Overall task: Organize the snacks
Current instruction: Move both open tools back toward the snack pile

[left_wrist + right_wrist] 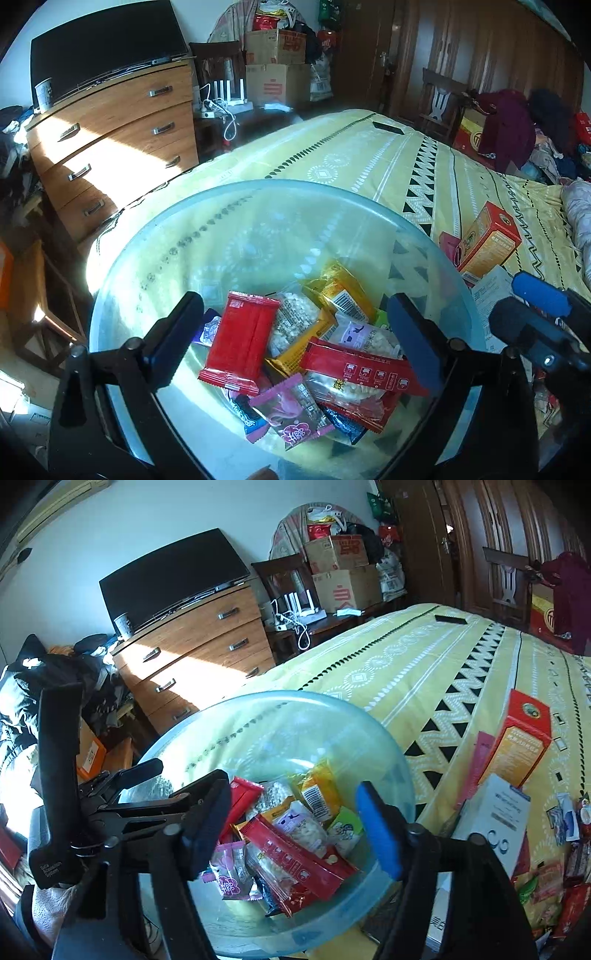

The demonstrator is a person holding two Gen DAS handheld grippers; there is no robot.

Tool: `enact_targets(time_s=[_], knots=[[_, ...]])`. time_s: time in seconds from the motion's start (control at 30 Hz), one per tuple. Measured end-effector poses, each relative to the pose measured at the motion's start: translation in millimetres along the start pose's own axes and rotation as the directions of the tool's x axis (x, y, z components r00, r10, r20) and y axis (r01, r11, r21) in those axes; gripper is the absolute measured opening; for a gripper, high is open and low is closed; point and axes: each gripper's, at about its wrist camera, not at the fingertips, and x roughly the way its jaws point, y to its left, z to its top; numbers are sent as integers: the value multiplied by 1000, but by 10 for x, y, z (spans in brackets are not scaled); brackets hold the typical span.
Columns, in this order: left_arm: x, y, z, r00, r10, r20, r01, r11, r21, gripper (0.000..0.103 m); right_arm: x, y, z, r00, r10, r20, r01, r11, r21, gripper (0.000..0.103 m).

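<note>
A clear bluish bowl point(155, 236) sits on the yellow patterned bed and shows in the right wrist view too point(258, 716). Inside lies a pile of snack packets: a red one point(240, 339), a yellow-orange one point(340, 291), a long red one point(358, 369) and a pink one point(291, 410). My left gripper point(295, 332) is open and empty, its fingers on either side of the pile over the bowl. My right gripper point(295, 823) is open and empty over the bowl from the right; it also shows in the left wrist view point(535, 317).
An orange-red box point(521, 734) stands on the bed right of the bowl beside a white box point(495, 819). Several loose snack packets point(554, 886) lie at the far right. A wooden dresser point(192, 653) with a TV stands left of the bed.
</note>
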Motion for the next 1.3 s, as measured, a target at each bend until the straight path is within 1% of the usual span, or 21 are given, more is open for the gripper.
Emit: enact_targets(time_s=[0.03,0.2,0.27,0.4,0.57,0.73,0.87,0.97,1.0,1.1,1.13,1.2,1.23,1.3], knots=[[-18,-24,-2,1000,1,3,-1,1000,7,100,-37,1,6,1000,-4,8,4,1000,-4,84],[-137,-128,11,1000,-1,28,1,1000,23,102,-298,40,16,996,-53,68,56,997,-46,84],[-188,-190,16,999,-1,38,0,1000,31,102,-415,31,8,993,-75,95,80,995,-51,88],[-310,-340,16,998,-9,61,5,999,52,103,-672,-41,-17,985,-100,139,106,994,-38,91],[-486,-607,15,995,-33,99,25,996,82,103,-1011,-209,-106,975,-137,174,141,990,-6,91],[-691,-1038,-45,987,-75,142,56,990,129,103,-1404,-431,-249,958,-190,214,185,982,41,93],[-842,-1424,-145,978,-118,173,86,980,179,103,-1745,-665,-446,941,-241,238,226,970,91,94],[-918,-1750,-263,971,-155,180,115,969,218,103,-1991,-874,-616,924,-291,247,264,955,137,101],[-933,-1852,-307,969,-171,176,129,966,225,103,-2079,-959,-683,917,-312,250,279,947,156,103],[-927,-2191,-473,968,-199,151,155,953,260,103,-2336,-1207,-907,895,-366,253,318,924,210,103],[-900,-2321,-547,968,-214,130,173,946,275,103,-2423,-1295,-994,888,-387,250,334,914,229,103],[-800,-2521,-688,963,-262,62,234,928,289,103,-2566,-1449,-1162,874,-423,238,363,896,257,103],[-718,-2630,-780,956,-294,16,276,914,296,103,-2624,-1529,-1250,867,-442,228,381,885,268,103],[-575,-2813,-964,946,-322,-47,320,893,317,103,-2731,-1709,-1469,854,-481,198,415,860,298,103]])
